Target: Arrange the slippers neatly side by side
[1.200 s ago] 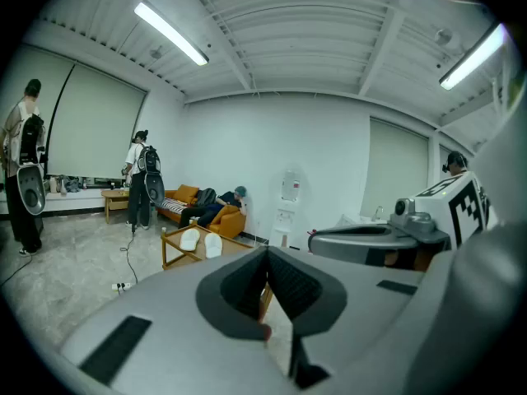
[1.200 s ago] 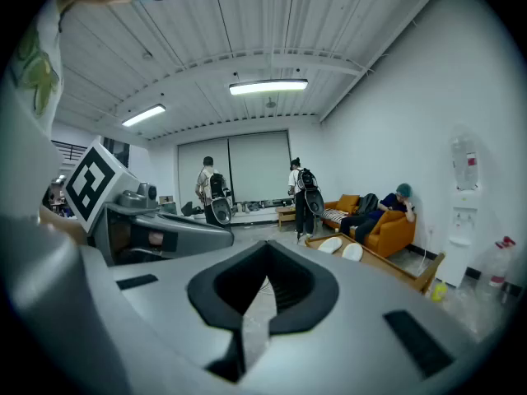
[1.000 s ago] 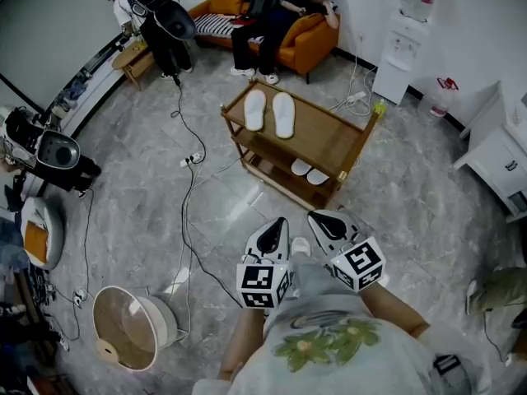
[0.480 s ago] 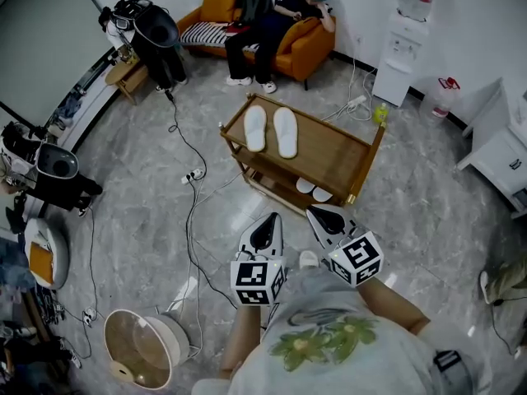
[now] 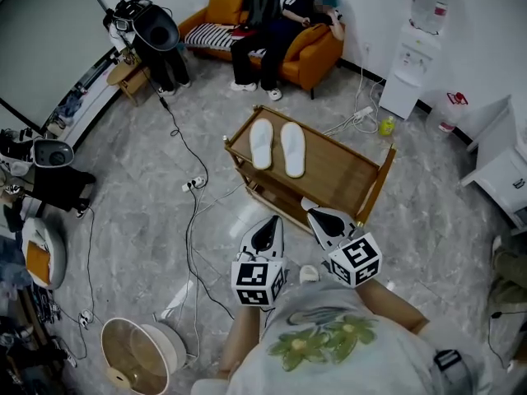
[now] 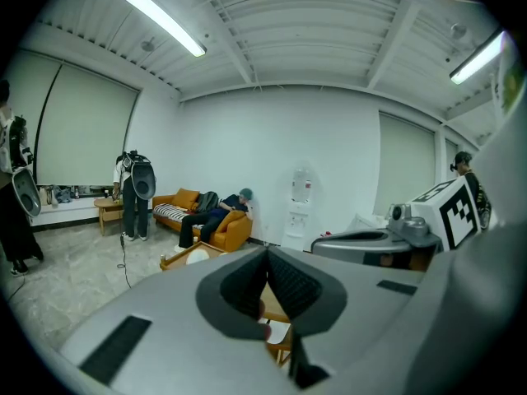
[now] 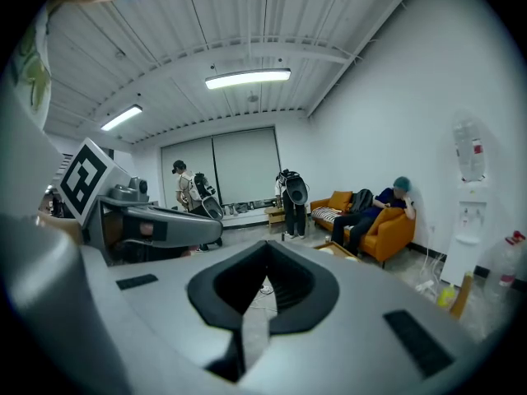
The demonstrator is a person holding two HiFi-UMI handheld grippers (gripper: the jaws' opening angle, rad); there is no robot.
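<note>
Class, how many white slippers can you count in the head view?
2. One white slipper and its twin lie side by side on top of the brown wooden rack. More may be hidden on its lower shelf.

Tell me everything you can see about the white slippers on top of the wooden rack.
The white slippers are a plain, matching pair of long ovals with rounded ends. They look soft and flat, with no visible pattern. They lie side by side and almost parallel, with a narrow gap between them. They rest on the top shelf of the wooden rack, toward its left end in the head view. Only the shelf touches them. Toe and heel ends are too small to tell apart.
</note>
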